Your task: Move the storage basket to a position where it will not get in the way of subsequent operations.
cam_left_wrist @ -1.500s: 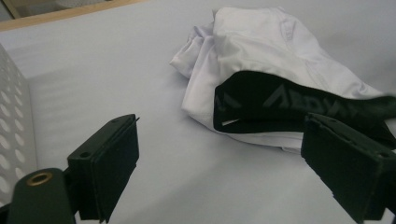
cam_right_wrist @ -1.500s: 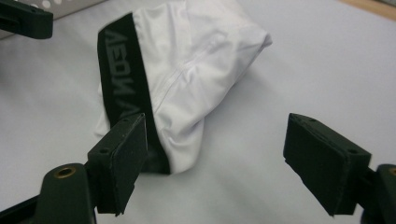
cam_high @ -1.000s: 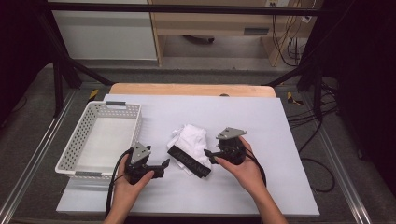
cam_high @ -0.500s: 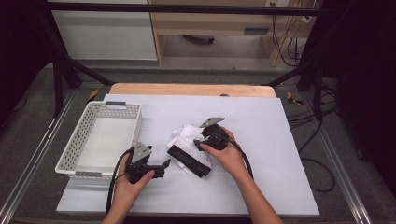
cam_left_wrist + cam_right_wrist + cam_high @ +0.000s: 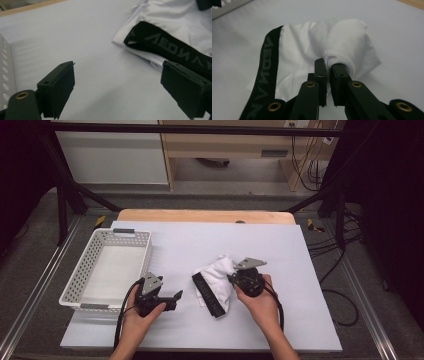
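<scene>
Item: white garment with black waistband, long axis near-to-far on the bench.
Right gripper: just closed, pinching its right hem.
Left gripper: jaws apart, holding nothing, just left of the waistband.

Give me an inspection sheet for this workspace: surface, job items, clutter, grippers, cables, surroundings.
Surface: white table sheet over a wooden top, flat.
Job items: white underwear with a black waistband, crumpled near the middle; white perforated basket at the left edge, nothing seen inside it.
Clutter: nothing seen.
Grippers: left gripper open, on the sheet, short of the waistband; right gripper has just been closing, its jaws shut on a hemmed fold of the white fabric.
Cables: black cable trails from the left gripper; another runs back along the right forearm.
Surroundings: black frame posts, wooden shelving behind, loose wires on the floor at right.
</scene>
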The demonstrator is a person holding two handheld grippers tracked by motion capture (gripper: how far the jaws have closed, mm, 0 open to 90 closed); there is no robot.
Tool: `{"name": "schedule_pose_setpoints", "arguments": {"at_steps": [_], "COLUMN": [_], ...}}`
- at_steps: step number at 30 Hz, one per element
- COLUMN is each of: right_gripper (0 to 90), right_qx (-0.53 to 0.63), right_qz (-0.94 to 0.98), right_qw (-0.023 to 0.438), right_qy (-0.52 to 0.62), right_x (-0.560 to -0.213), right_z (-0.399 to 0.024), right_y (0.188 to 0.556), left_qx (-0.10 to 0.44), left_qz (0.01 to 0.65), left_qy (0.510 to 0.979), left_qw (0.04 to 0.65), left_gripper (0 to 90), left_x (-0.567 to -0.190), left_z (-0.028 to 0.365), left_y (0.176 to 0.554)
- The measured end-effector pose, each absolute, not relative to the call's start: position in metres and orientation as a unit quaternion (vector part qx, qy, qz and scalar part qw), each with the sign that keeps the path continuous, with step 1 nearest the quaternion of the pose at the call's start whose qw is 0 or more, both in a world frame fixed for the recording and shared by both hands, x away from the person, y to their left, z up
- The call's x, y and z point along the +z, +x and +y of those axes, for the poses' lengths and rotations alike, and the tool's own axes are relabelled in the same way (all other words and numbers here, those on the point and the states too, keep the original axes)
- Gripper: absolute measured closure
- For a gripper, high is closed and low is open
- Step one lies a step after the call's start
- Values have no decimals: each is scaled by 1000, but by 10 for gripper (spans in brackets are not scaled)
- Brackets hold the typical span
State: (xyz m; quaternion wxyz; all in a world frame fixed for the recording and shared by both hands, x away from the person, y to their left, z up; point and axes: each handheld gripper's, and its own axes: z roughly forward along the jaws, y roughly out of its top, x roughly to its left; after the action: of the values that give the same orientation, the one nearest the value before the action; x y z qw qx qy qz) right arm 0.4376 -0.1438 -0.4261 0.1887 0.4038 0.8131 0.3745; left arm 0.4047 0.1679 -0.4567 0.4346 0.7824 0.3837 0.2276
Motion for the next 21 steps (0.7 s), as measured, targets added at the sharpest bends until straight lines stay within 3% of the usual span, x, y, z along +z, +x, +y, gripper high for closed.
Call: {"name": "schedule_pose_setpoints", "arguments": {"at_steps": [4, 8, 13, 21], "right_gripper": [843, 688, 472, 278], "right_qx": [375, 384, 419, 410], "right_qz": [793, 791, 787, 803], "right_qw": [192, 197, 206, 225], "right_qy": [441, 434, 402, 370], "right_x": [-433, -442, -429, -442], "right_z": [-168, -176, -177, -164], "right_y": [410, 393, 384, 380], "left_qx": [226, 229, 231, 224], "left_qz": [380, 382, 388, 390], "left_qy": [786, 785, 779, 776], "left_qw": [432, 431, 435, 442], "left_gripper": [119, 119, 119, 117], "left_x": [-458, -458, -456, -456], "left_z": [165, 166, 171, 172], "left_y": [404, 405, 407, 407]}}
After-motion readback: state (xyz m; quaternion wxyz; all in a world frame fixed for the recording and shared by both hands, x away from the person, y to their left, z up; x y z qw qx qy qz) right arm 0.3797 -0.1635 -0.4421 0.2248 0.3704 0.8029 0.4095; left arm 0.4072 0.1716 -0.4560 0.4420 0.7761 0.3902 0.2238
